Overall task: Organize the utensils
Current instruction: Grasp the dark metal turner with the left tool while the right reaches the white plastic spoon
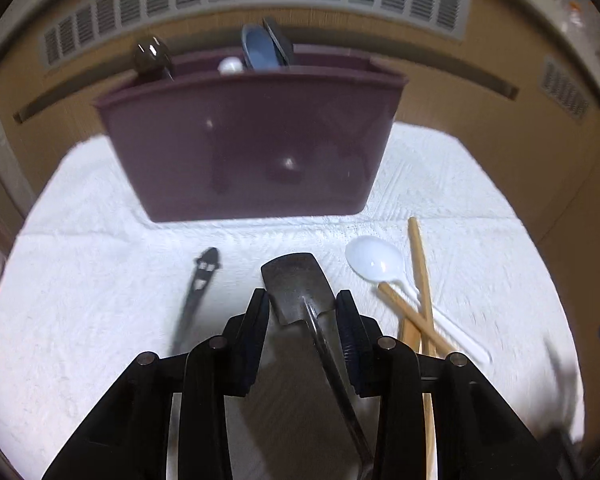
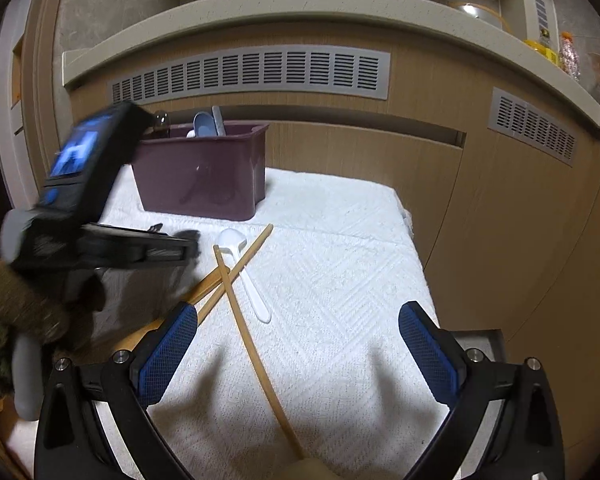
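My left gripper (image 1: 302, 296) points down at the white towel (image 1: 80, 320), its pads against both edges of a metal shovel-shaped spoon (image 1: 296, 280) whose handle runs back between the jaws. In the right wrist view the left gripper (image 2: 188, 244) appears blurred at the left. My right gripper (image 2: 300, 307) stands wide open over the towel, holding nothing; one wooden chopstick (image 2: 252, 340) passes under it. A white plastic spoon (image 1: 374, 258) (image 2: 244, 272) and crossed chopsticks (image 1: 418, 264) lie to the right of the metal spoon. A black utensil with cut-outs (image 1: 202, 280) lies to its left.
A purple bin (image 1: 252, 152) (image 2: 204, 176) stands at the towel's far side, with a black spoon (image 1: 152, 56), a blue utensil (image 1: 260, 50) and a white one (image 1: 231, 65) sticking out. Behind it is a wooden cabinet with grey vent grilles (image 2: 252, 72). A knitted sleeve (image 2: 4, 320) shows at the left.
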A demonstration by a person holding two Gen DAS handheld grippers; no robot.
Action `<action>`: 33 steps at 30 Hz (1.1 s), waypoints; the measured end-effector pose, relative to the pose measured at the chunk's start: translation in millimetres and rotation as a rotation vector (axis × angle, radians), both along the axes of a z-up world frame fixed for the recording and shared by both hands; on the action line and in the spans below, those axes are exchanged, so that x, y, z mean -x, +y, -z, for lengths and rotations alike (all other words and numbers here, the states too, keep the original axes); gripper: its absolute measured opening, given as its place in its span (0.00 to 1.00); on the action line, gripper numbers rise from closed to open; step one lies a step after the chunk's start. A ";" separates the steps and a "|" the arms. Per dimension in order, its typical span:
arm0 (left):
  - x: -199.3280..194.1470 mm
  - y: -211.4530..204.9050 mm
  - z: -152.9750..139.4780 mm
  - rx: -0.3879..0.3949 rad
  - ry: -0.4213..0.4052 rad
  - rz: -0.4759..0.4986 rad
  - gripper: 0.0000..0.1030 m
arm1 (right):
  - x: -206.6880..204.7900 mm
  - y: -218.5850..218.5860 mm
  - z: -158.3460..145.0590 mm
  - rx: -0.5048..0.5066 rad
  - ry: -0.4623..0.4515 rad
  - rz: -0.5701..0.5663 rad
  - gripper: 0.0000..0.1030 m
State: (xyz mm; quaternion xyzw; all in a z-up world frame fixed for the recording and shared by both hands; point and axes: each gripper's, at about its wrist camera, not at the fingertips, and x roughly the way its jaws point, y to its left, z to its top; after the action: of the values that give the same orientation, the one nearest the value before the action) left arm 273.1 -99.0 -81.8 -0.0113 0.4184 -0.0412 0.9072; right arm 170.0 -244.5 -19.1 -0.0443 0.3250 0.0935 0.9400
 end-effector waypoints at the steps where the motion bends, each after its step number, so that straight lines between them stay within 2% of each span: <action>1: 6.8 7.9 -6.5 -0.001 -0.022 0.005 0.34 | -2.6 0.9 0.7 0.000 0.014 -0.010 0.97; 7: 42.1 35.3 -53.5 -0.001 -0.210 0.031 0.34 | -30.0 14.8 -4.6 0.014 0.106 -0.140 0.97; 12: 60.2 63.9 -71.7 0.042 -0.256 0.044 0.33 | -55.2 45.8 -15.5 0.093 0.115 -0.277 0.96; 13: 63.3 70.9 -73.5 0.049 -0.266 0.047 0.33 | -62.1 54.3 -14.8 0.113 0.122 -0.304 0.94; 14: 66.3 76.4 -74.7 0.054 -0.273 0.050 0.33 | -68.5 63.2 -13.6 0.129 0.130 -0.334 0.85; 15: 68.9 83.5 -74.6 0.062 -0.280 0.051 0.33 | -74.5 70.7 -11.4 0.141 0.145 -0.359 0.72; 17: 73.1 96.1 -74.1 0.078 -0.280 0.042 0.33 | -90.4 84.4 -3.6 0.152 0.205 -0.393 0.54; 18: 73.6 100.3 -73.4 0.087 -0.277 0.036 0.33 | -97.3 88.6 0.7 0.152 0.232 -0.401 0.52; 23: 76.4 121.5 -69.0 0.141 -0.269 0.015 0.30 | -124.0 107.9 24.3 0.218 0.278 -0.373 0.52; 28: 74.6 132.0 -65.4 0.189 -0.256 0.020 0.30 | -136.4 110.9 36.1 0.234 0.320 -0.355 0.52; 31: 68.2 150.3 -56.1 0.240 -0.180 -0.013 0.30 | -141.9 109.1 39.2 0.219 0.345 -0.337 0.52; 33: 65.9 162.4 -47.3 0.233 -0.127 -0.051 0.31 | -144.3 108.0 40.9 0.213 0.355 -0.333 0.52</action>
State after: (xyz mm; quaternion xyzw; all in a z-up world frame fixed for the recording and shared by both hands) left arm 207.2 63.4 -34.5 -0.1246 0.3520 -0.0672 0.9252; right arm 314.3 -136.5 -60.0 -0.1786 0.4812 0.2186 0.8299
